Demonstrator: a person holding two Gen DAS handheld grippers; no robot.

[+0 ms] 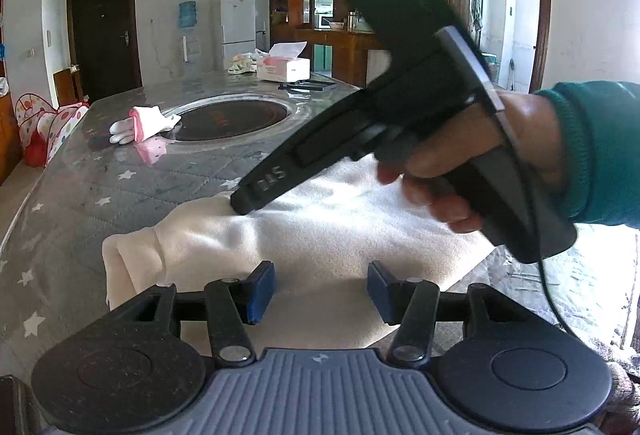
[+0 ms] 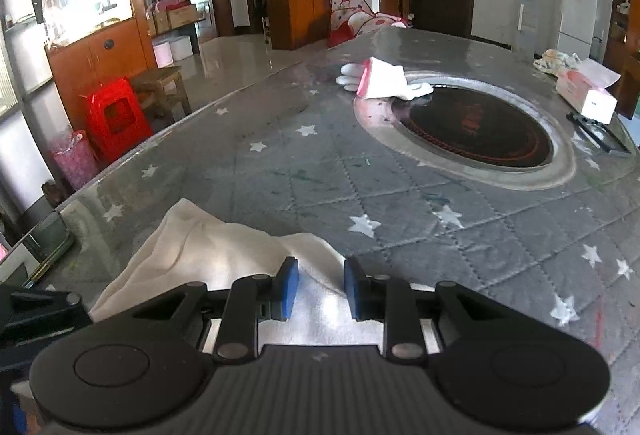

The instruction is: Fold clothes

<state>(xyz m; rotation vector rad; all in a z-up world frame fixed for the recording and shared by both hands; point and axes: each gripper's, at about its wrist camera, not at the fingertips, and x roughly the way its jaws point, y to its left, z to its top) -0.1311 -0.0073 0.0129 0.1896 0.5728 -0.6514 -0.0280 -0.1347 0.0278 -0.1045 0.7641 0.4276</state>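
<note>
Both tongs are at the cream garment [image 1: 320, 227], which lies crumpled at the near edge of the quilted star-patterned table [image 2: 400, 195].

Left gripper [image 1: 320, 289]: jaws apart, blue pads clear of the fabric, which shows between and beyond them. Nothing held.

Right gripper [image 2: 318, 289]: jaws narrowly parted over a raised fold; in its own view the pads do not visibly press it. In the left wrist view its tip sits on the fabric at about 10 o'clock from the left pads, and contact there cannot be confirmed.

Outward: a white glove with pink cuff [image 1: 140, 123] lies at 11 o'clock beside the round inset hob [image 2: 476, 131]; a tissue box [image 1: 282, 65] stands at 12 o'clock.

Risk: closing on the fold may catch only the top layer, so the lift drags and skews the garment. The two tools are close; crossing paths could collide.
</note>
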